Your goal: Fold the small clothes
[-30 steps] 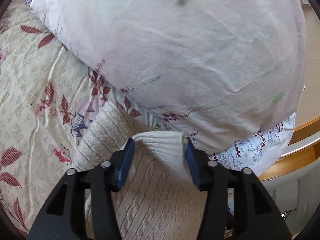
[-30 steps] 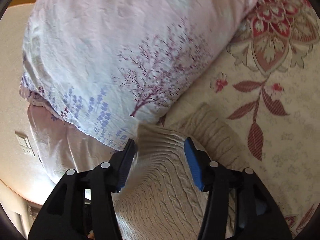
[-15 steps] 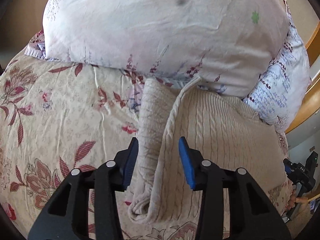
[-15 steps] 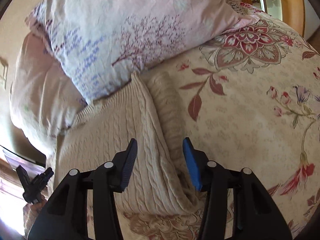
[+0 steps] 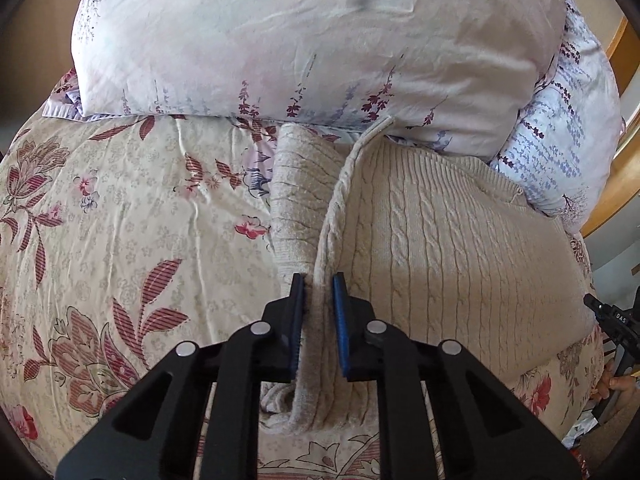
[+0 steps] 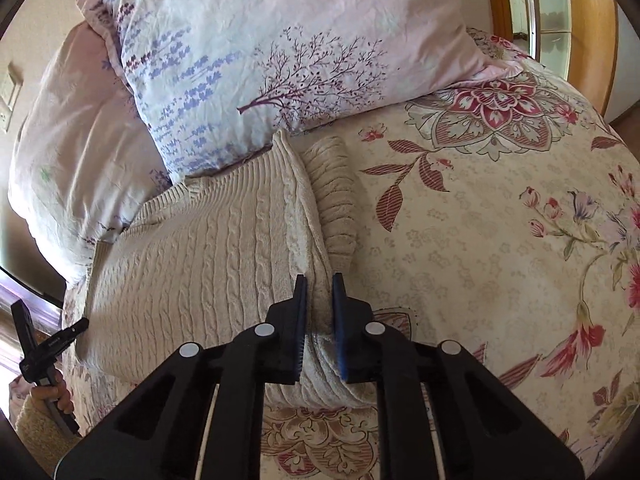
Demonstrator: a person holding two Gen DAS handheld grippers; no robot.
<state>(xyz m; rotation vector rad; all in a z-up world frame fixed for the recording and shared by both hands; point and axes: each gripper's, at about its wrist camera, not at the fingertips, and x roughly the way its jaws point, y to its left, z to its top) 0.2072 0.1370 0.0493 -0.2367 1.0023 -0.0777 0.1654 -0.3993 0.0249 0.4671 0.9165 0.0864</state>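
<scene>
A cream cable-knit sweater [image 5: 448,248] lies folded on the floral bedspread, its far end against the pillows. A sleeve [image 5: 296,196] lies along its left side. My left gripper [image 5: 319,280] is shut on the sweater's left folded edge near its front end. In the right wrist view the sweater [image 6: 208,248] fills the left middle, with a sleeve [image 6: 336,200] along its right side. My right gripper [image 6: 319,280] is shut on the sweater's right folded edge. Each gripper shows at the edge of the other view.
Two big floral pillows [image 5: 312,40] [image 6: 280,48] lean at the head of the bed, touching the sweater's far end. The floral bedspread [image 5: 120,220] [image 6: 500,240] spreads to the sides. A wooden bed frame [image 6: 592,32] stands at the far right.
Both grippers have pulled back from the pillows toward the sweater's front end. Their jaws, open half a second ago, have closed on the sweater's side folds.
</scene>
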